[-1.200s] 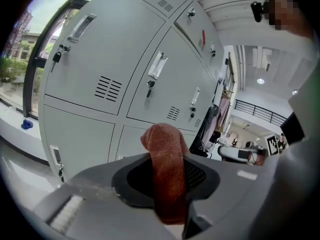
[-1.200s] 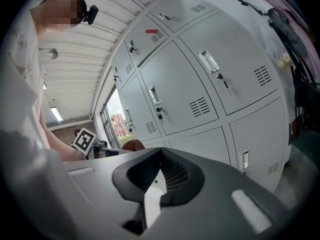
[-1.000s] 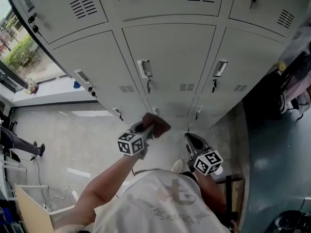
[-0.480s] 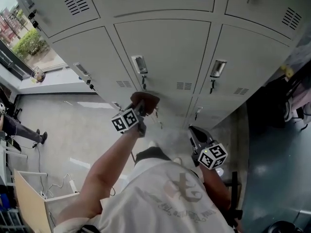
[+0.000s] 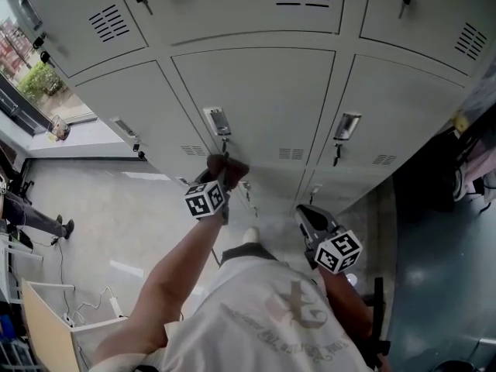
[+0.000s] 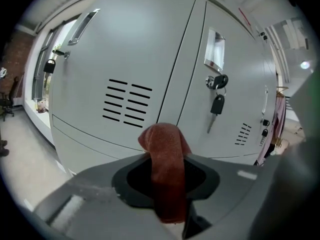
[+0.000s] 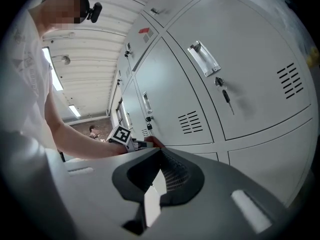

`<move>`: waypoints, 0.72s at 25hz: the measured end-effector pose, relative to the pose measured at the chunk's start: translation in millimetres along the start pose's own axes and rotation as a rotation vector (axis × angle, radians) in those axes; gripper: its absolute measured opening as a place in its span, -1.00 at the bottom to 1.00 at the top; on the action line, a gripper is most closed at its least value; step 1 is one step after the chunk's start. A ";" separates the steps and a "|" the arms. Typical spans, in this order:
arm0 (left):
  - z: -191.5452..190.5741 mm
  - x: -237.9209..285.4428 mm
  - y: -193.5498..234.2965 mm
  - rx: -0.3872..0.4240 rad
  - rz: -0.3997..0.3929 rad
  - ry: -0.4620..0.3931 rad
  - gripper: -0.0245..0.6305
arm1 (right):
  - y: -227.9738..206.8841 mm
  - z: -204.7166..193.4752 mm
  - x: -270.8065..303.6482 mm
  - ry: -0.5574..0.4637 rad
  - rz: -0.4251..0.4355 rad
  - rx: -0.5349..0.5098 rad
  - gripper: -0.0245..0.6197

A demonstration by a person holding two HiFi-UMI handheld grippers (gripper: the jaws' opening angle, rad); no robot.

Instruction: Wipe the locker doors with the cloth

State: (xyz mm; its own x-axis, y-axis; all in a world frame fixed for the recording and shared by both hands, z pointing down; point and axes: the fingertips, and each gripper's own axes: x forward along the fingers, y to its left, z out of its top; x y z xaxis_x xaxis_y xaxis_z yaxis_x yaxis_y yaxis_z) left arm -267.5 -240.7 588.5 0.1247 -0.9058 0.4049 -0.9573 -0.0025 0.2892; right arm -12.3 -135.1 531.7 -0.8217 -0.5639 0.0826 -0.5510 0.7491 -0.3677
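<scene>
Here: one cloth (image 5: 229, 166), pinched in the left gripper (image 5: 220, 178), just below the middle door's (image 5: 256, 91) handle (image 5: 218, 121). Second gripper, the right gripper (image 5: 310, 217): jaws together, empty, lower right of handle.

Landmark: grey locker bank (image 5: 256, 91). Left of it, daylit window (image 5: 35, 84) and pale speckled floor (image 5: 101, 215); right, dark floor (image 5: 442, 270); above, ceiling strip lights (image 7: 74, 110).
</scene>
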 end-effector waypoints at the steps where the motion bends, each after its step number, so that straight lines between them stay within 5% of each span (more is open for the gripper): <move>1: -0.2 3.4 -2.1 -0.001 -0.002 0.007 -0.56 | -1.9 2.3 2.3 -0.003 0.000 0.001 -0.90; 13: -10.6 25.9 -38.8 -0.027 -0.065 0.026 -0.56 | -23.6 8.5 6.8 -0.017 -0.029 0.012 -0.90; 18: -18.0 31.0 -72.7 0.007 -0.151 0.045 -0.56 | -29.7 12.8 5.6 -0.019 -0.050 0.022 -0.90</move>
State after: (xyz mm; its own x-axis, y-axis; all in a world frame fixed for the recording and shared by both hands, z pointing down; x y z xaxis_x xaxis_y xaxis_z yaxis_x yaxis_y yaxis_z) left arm -189.3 -260.9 595.6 0.2790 -0.8748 0.3961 -0.9285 -0.1405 0.3438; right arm 1.3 -165.0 531.2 -0.7902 -0.6071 0.0837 -0.5878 0.7123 -0.3836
